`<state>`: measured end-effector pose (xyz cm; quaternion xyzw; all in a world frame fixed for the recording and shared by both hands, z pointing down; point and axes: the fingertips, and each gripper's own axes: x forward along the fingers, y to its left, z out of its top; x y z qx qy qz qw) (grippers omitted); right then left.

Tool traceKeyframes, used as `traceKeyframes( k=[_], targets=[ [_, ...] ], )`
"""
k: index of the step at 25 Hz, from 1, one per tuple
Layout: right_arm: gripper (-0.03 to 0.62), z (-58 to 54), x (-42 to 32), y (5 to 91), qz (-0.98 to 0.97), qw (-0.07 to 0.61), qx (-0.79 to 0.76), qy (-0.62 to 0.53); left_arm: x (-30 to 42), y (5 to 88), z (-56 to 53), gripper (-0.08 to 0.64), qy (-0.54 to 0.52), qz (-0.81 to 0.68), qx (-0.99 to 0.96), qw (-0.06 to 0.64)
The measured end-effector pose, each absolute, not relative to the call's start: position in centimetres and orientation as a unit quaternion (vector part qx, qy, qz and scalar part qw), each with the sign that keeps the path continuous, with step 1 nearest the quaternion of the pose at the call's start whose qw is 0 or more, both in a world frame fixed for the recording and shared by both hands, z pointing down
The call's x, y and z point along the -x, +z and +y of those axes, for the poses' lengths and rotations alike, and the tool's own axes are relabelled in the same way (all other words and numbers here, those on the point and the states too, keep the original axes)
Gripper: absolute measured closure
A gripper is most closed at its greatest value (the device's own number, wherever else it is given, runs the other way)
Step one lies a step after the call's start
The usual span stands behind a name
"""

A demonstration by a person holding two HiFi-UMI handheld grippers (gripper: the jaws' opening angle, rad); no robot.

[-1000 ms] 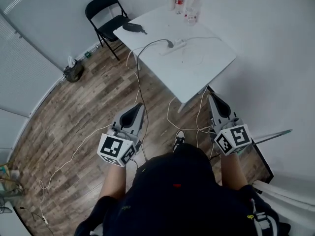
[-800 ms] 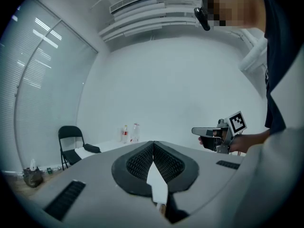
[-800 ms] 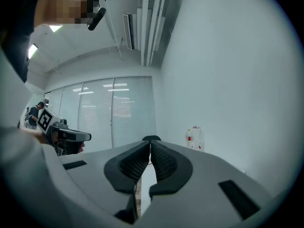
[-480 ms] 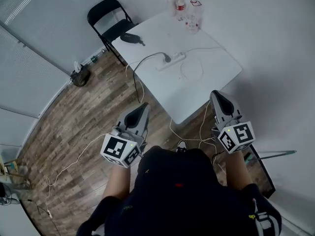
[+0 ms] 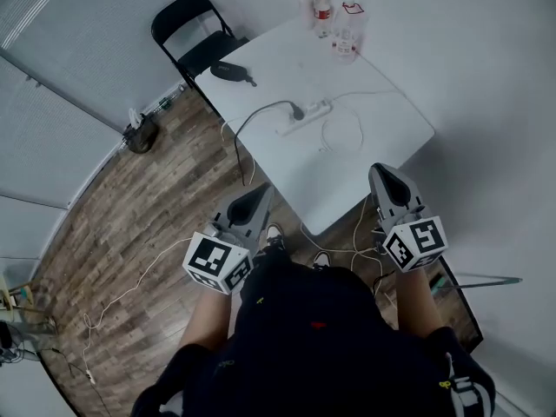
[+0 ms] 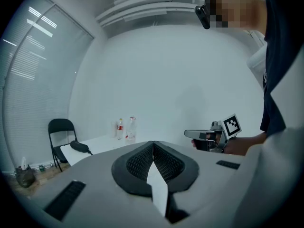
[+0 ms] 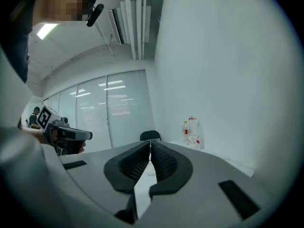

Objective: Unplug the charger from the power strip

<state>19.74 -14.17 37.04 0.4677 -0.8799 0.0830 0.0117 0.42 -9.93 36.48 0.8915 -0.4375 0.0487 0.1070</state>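
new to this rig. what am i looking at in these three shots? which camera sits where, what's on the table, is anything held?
There is no robot here: a person holds a two-jaw gripper in each hand. The head view comes from a camera on the person's head, looking steeply down. In it the left gripper and the right gripper point toward a white table. The cubes with square markers are parts of the grippers.

The other two pictures come from cameras riding on each gripper, looking along its jaws. In both, the jaws are closed together with nothing between them.

On the table lie a white power strip with the dark charger plug in it, a black object near the chair, and bottles at the far edge.
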Motion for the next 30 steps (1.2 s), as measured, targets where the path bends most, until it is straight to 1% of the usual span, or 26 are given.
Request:
traceKeyframes(
  k=[5,10,13,17,22,28,29,30],
  targets=[
    [0.568,-18.3,-18.3,38.8,-0.861,0.031,-0.500,0.089,2.1,37.3,-15.6,0.540,0.043,-0.417,-0.901,0.109],
    [0.568,-23.6,-14.7,39.4,-0.843,0.057,-0.527,0.097,5.7,37.7,-21.9,0.540,0.021,-0.388,-0.912,0.129],
    [0.568,-26.3,-12.4,40.0,-0.837,0.075,-0.534,0.092,6.6,38.6,-24.7,0.540,0.044,-0.356,-0.928,0.105],
    [0.568,-29.0,-11.4,42.2,-0.825,0.103,-0.548,0.096,6.3,40.8,-27.9,0.540,0.055,-0.323,-0.938,0.111],
    [0.568,-31.6,-10.5,45.9,-0.827,0.129,-0.535,0.110,5.0,44.8,-31.5,0.540,0.058,-0.319,-0.933,0.155],
    [0.563,-35.2,-10.3,51.1,-0.834,0.156,-0.513,0.133,2.4,50.9,-35.0,0.540,0.092,-0.334,-0.920,0.181],
    [0.534,-35.8,-10.2,52.0,-0.836,0.154,-0.508,0.141,2.0,51.9,-35.3,0.540,0.101,-0.333,-0.918,0.188],
    [0.467,-36.3,-10.1,53.0,-0.837,0.154,-0.503,0.150,1.6,52.9,-35.7,0.540,0.111,-0.332,-0.916,0.195]
  ],
)
